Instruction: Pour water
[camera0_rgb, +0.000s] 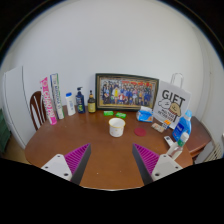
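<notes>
Bare table (85, 140) ahead of open fingers.
White cup (117, 127) stands alone mid-table; bottles (80, 101), framed photo (127, 91), gift sign (170, 104) crowd far edge.

A cup (117, 127) stands on the table (90, 150), before a framed picture (127, 92).

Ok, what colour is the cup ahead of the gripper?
White cup, seen in the gripper view; gripper open.
</notes>
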